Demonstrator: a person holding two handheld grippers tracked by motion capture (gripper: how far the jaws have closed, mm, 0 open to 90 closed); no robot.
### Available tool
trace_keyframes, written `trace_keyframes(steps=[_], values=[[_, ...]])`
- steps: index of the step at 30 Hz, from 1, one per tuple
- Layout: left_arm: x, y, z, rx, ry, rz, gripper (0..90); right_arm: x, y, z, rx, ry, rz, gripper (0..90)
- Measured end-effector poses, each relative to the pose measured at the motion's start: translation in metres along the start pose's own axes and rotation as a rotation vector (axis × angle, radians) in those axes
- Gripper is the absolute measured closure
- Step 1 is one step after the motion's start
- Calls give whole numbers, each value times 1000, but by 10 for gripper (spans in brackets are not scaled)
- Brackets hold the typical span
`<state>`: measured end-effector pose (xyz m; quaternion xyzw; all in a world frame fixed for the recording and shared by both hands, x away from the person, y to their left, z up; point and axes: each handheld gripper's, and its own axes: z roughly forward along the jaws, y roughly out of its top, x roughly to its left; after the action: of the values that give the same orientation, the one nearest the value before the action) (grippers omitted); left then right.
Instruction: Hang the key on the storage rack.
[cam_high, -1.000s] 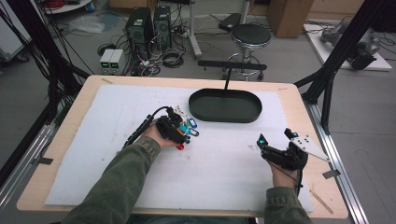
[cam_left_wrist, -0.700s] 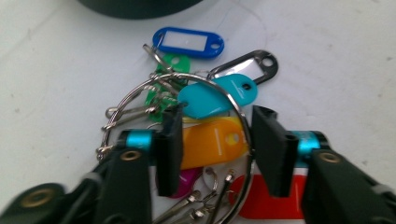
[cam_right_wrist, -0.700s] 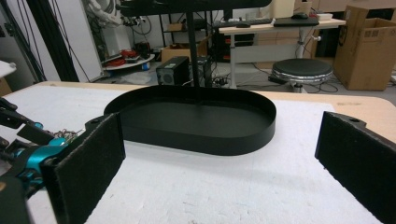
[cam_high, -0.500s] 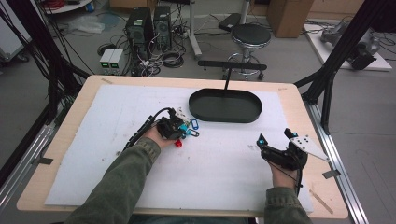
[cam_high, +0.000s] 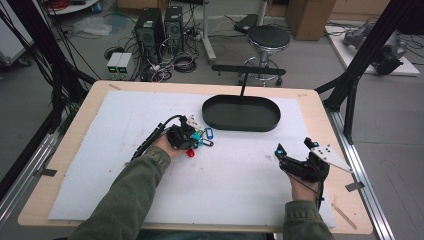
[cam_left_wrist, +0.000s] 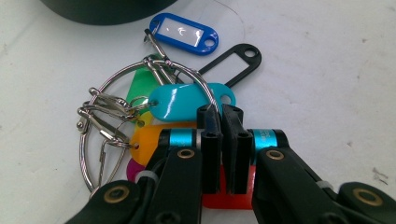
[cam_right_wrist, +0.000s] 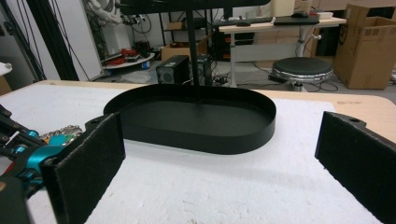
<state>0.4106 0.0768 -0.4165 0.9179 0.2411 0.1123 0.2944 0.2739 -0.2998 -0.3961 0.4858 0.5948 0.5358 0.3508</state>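
Note:
A bunch of coloured key tags (cam_left_wrist: 187, 100) on a large metal ring (cam_left_wrist: 93, 135) lies on the white mat, just left of a black oval tray (cam_high: 240, 126). I can pick out blue, black, teal, green, orange and red tags. My left gripper (cam_left_wrist: 220, 112) is shut on the ring's wire where it crosses the teal tag, with a red tag under the jaws. From above, the left gripper (cam_high: 196, 140) rests low on the bunch (cam_high: 206, 136). My right gripper (cam_high: 293, 146) stands open near the mat's right side, its pads (cam_right_wrist: 88, 163) wide apart and facing the tray (cam_right_wrist: 201, 140).
The tray is empty and sits at the far middle of the white mat (cam_high: 125, 115). A black stand (cam_high: 247, 70) rises behind it. A stool (cam_high: 269, 37), computers and cables are on the floor beyond the table's far edge.
The left gripper's jaws have closed on the key ring. Both hands have stayed where they were.

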Motion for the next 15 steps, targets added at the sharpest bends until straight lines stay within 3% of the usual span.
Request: trace_keyframes(steps=[5, 10, 15], values=[[1, 0, -3, -6, 4, 1, 863, 0, 0, 0, -1, 2, 1, 5], [7, 1, -15, -56, 1, -19, 864, 1, 0, 0, 3, 4, 0, 5], [11, 6, -24, -62, -6, -28, 865, 1, 0, 1, 4, 3, 0, 5]])
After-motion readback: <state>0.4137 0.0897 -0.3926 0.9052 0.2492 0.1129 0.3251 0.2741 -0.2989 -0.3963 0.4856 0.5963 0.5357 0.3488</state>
